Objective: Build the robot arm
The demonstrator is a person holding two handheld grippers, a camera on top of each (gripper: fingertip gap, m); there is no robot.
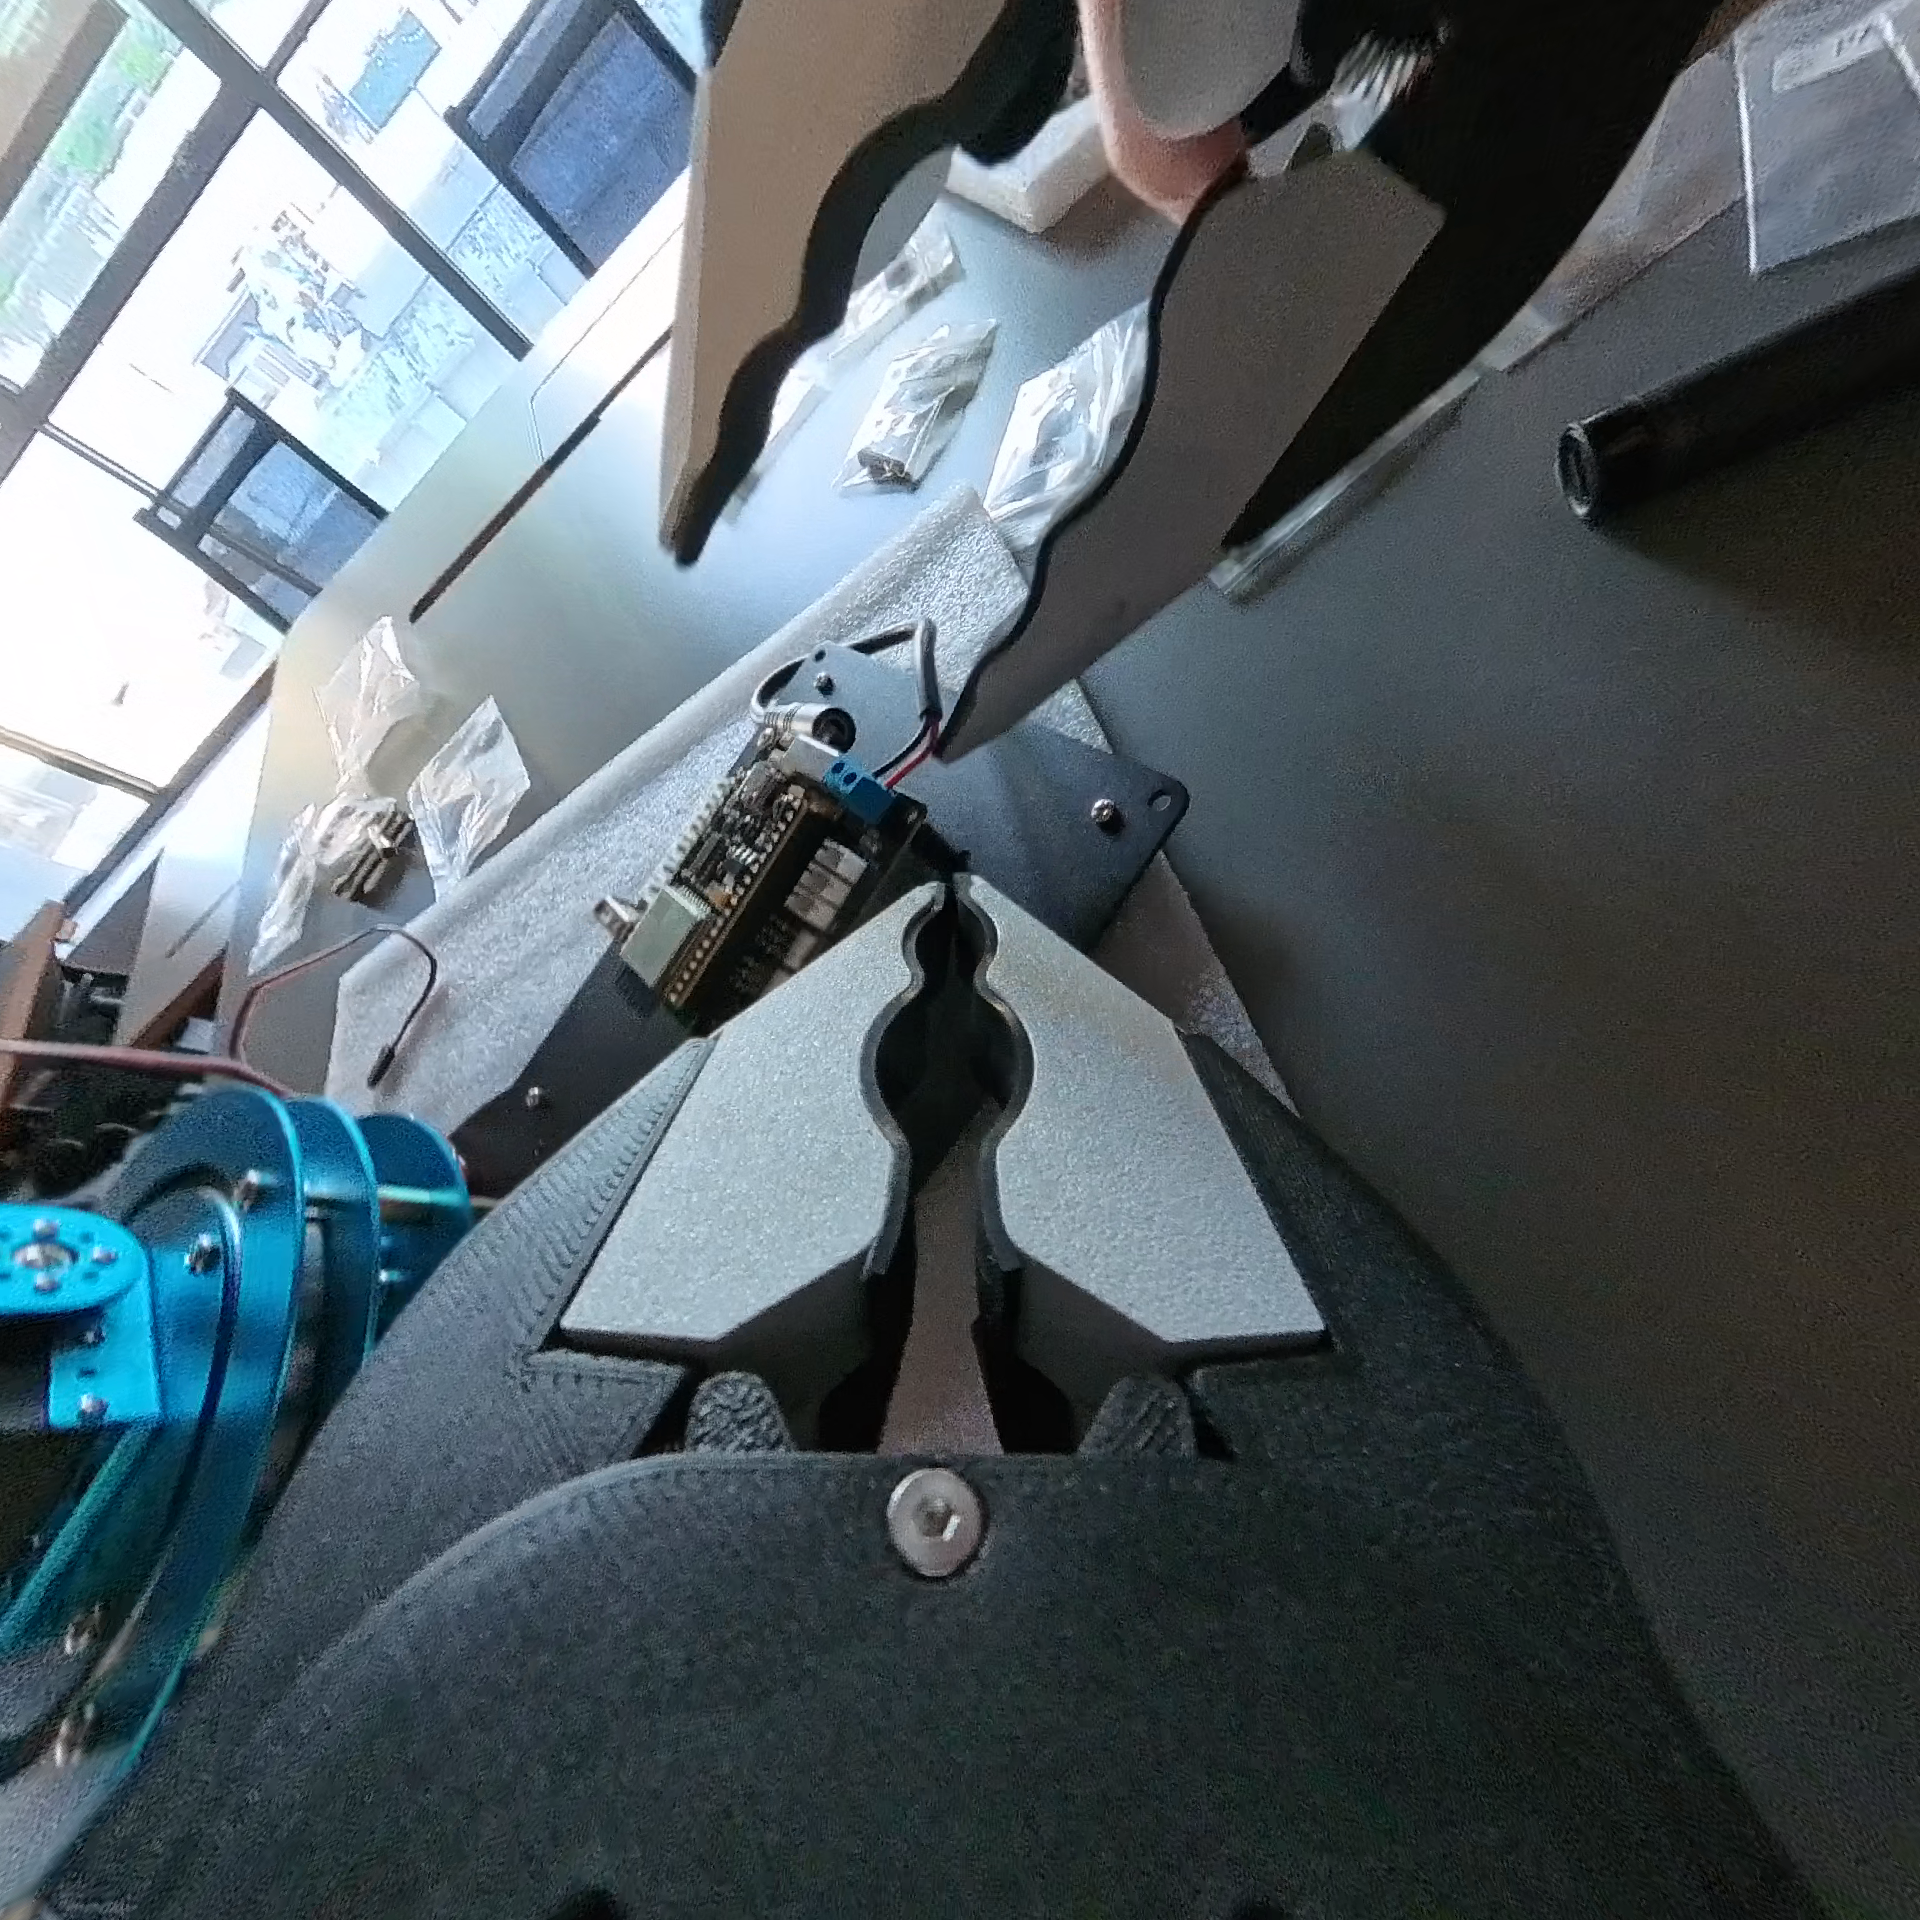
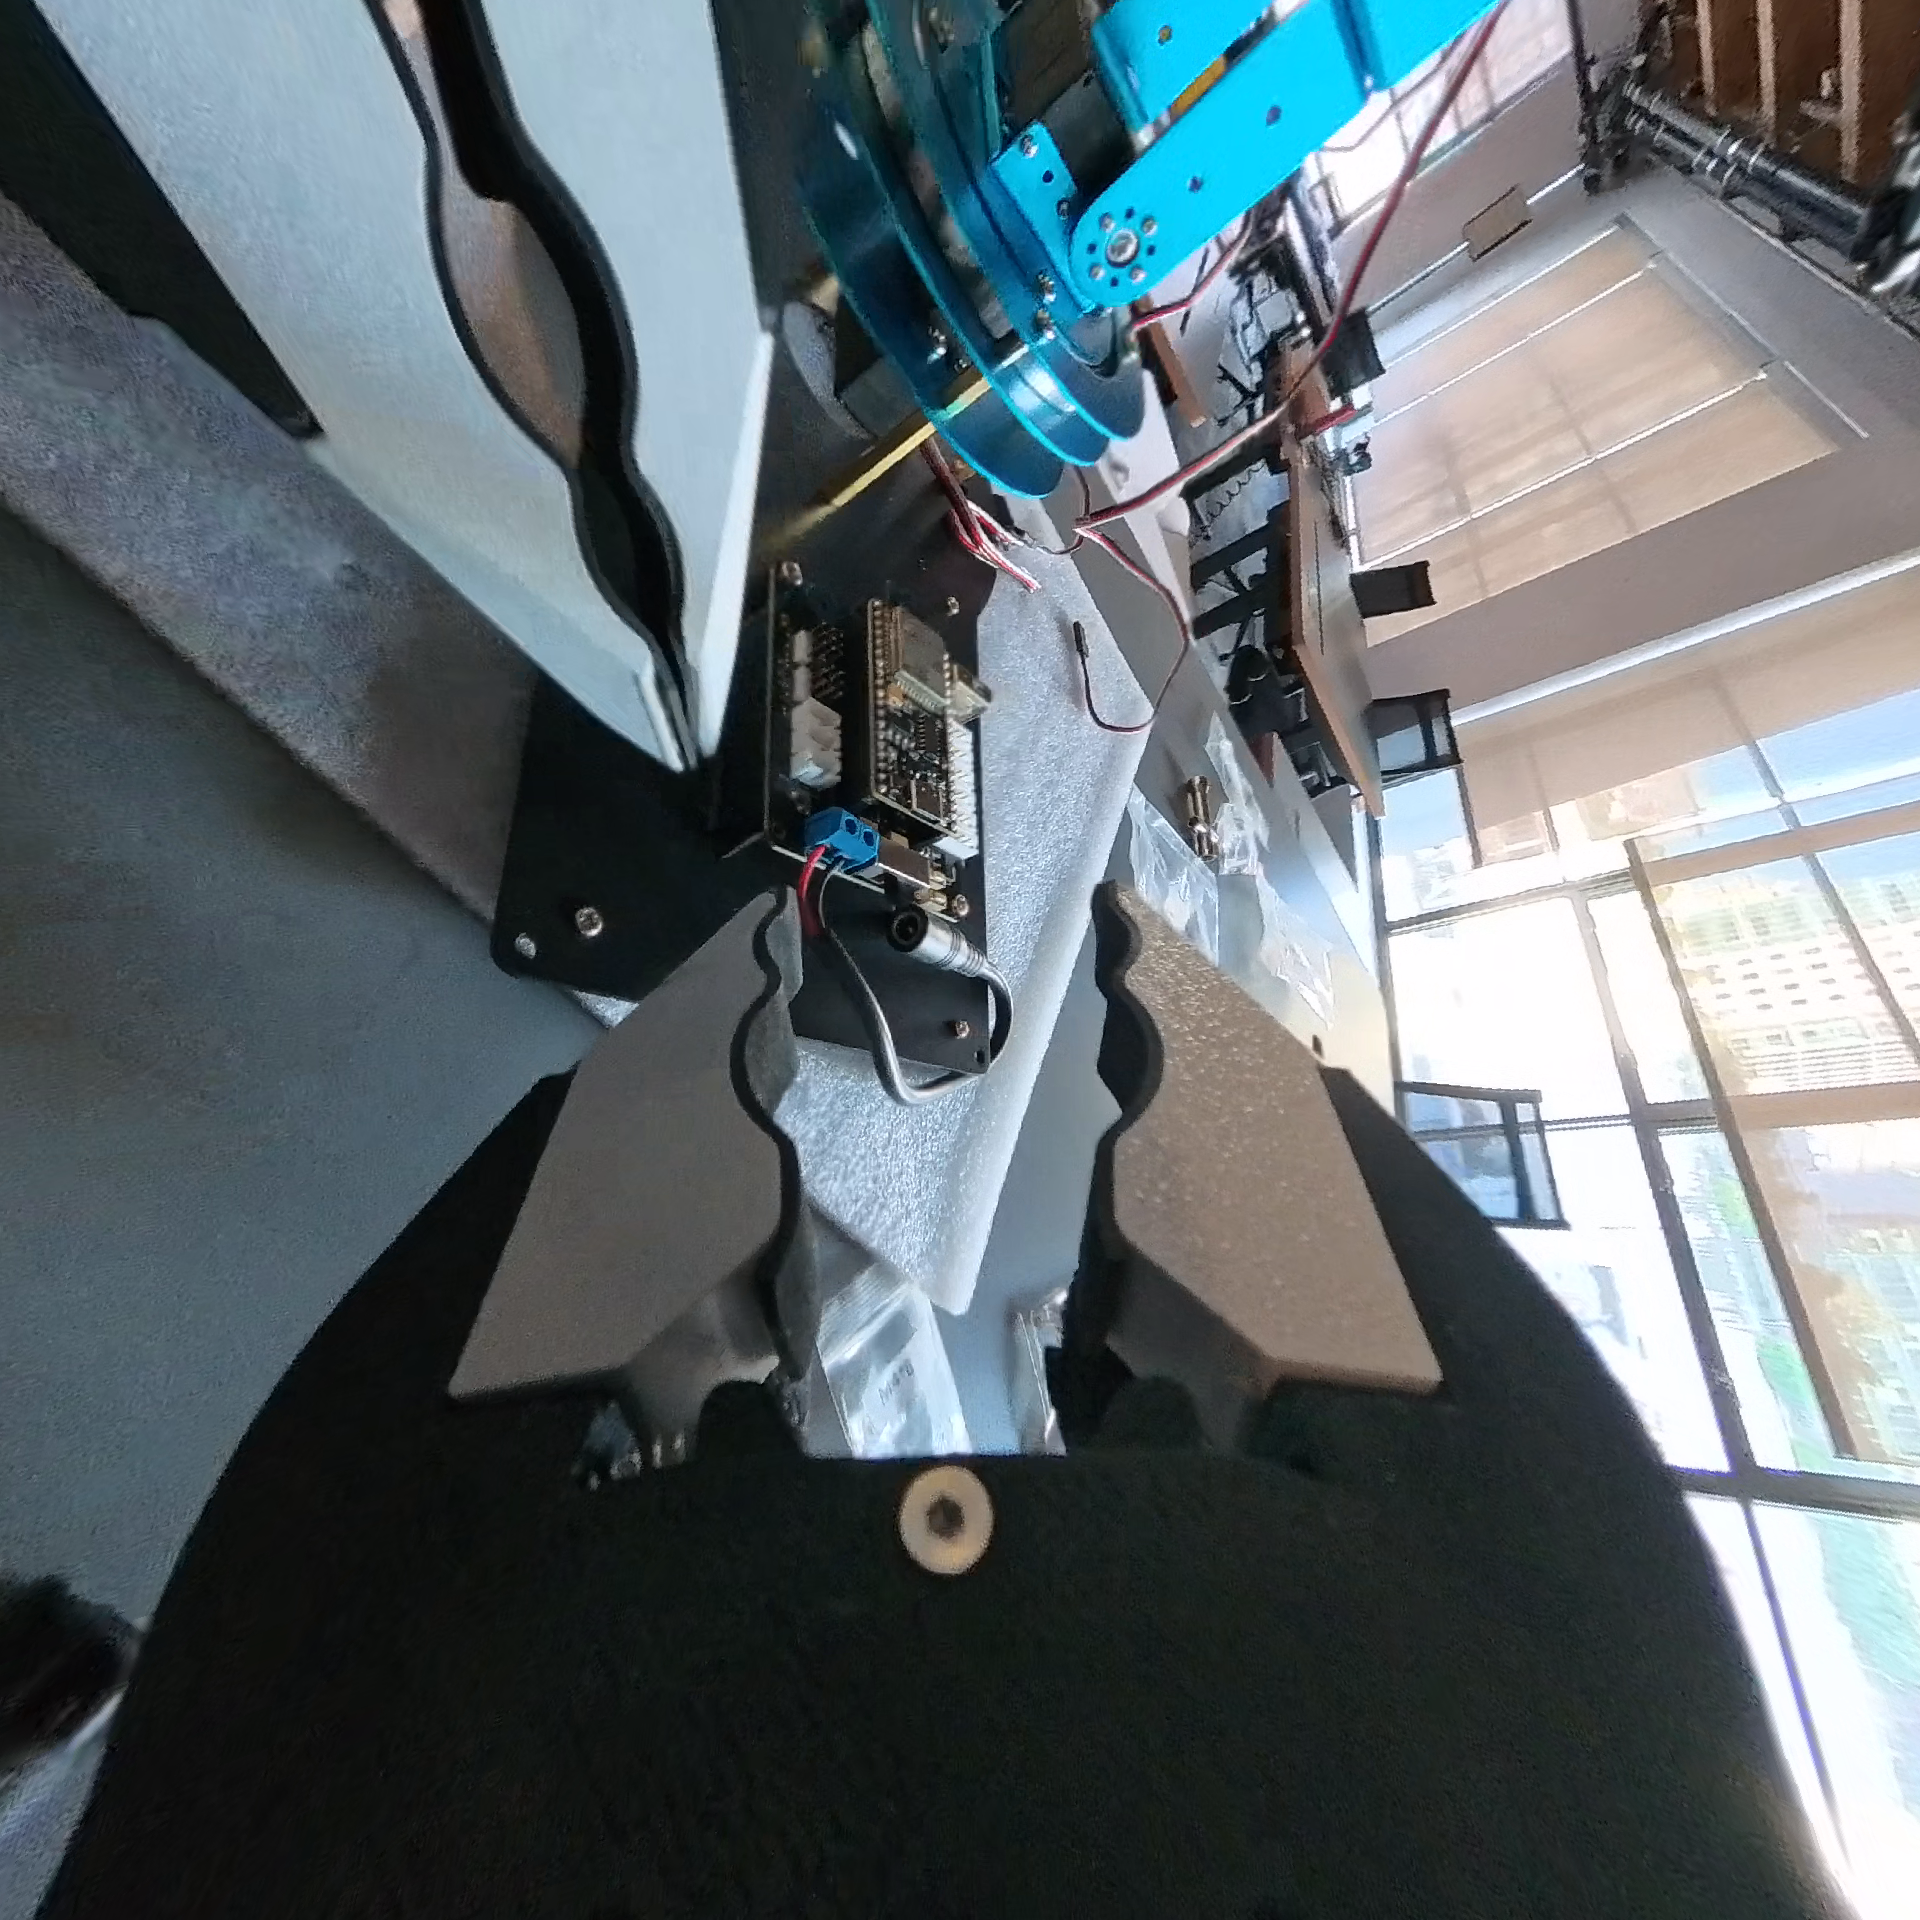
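A black circuit board (image 1: pixel 769 883) with a blue terminal block (image 1: pixel 847 774) is mounted on a black base plate (image 1: pixel 1049 842) that lies on white foam (image 1: pixel 582 831). My left gripper (image 1: pixel 954 889) is shut on the plate's edge, just beside the board; it shows at the upper left of the right wrist view (image 2: pixel 681 743). My right gripper (image 2: pixel 940 902) is open and empty. It straddles the end of the board (image 2: pixel 894 727), where a barrel plug (image 2: pixel 935 951) with a grey cable sits. One of its fingers (image 2: pixel 764 956) lies near the red and black wires from the terminal block (image 2: pixel 842 831).
A blue metal robot-arm base (image 1: pixel 208 1247) (image 2: pixel 987 312) stands on the same plate. A loose servo lead (image 1: pixel 405 977) lies on the foam. Several clear bags of hardware (image 1: pixel 914 405) lie on the grey table beyond. A black cylinder (image 1: pixel 1714 457) lies to the right.
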